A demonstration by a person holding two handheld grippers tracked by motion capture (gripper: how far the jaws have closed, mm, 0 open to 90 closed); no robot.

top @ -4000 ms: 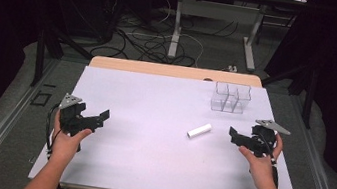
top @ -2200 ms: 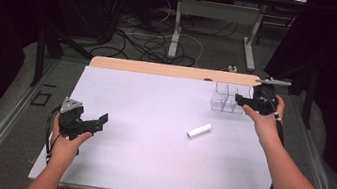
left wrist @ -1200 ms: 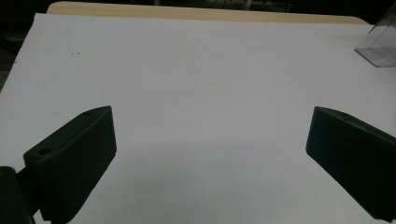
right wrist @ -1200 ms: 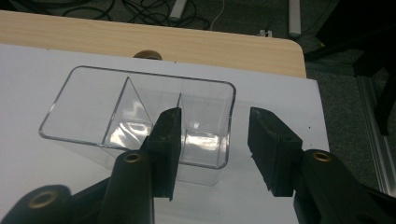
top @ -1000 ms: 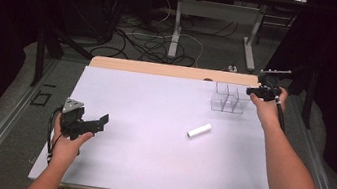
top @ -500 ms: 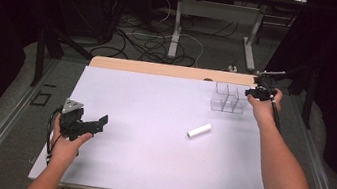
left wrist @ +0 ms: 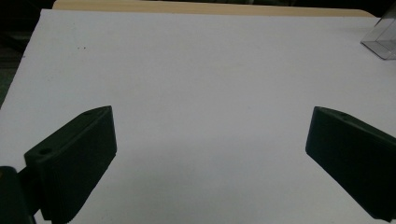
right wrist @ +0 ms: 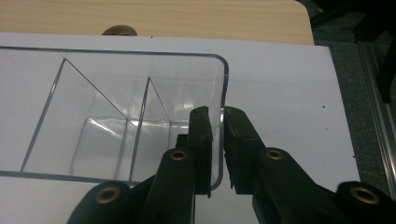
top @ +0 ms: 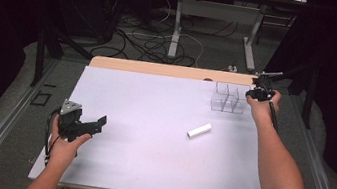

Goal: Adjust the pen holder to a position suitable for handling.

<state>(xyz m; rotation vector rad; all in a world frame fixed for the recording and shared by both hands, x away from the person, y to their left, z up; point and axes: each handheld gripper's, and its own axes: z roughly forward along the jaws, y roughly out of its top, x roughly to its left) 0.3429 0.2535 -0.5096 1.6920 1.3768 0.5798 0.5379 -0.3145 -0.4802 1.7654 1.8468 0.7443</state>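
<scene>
A clear plastic box (top: 229, 97) with divided compartments stands at the far right of the white table cover (top: 152, 122). My right gripper (top: 253, 93) is at its right end wall. In the right gripper view one jaw is inside the clear box (right wrist: 116, 93) and the other outside, and my right gripper (right wrist: 217, 112) has just been closing and now pinches that wall. A white cylinder (top: 199, 130) lies loose nearer the middle. My left gripper (top: 101, 121) rests at the near left, and in its own view my left gripper (left wrist: 210, 121) stands wide open over bare cover.
A strip of wooden tabletop (top: 170, 69) shows beyond the cover, with a round hole (right wrist: 119, 31) behind the box. A corner of the clear box (left wrist: 383, 39) appears far off in the left gripper view. Cables and table legs lie on the floor beyond.
My right hand travelled from the near right of the table up to the clear box and sank slightly onto its right wall. The left hand has kept still.
</scene>
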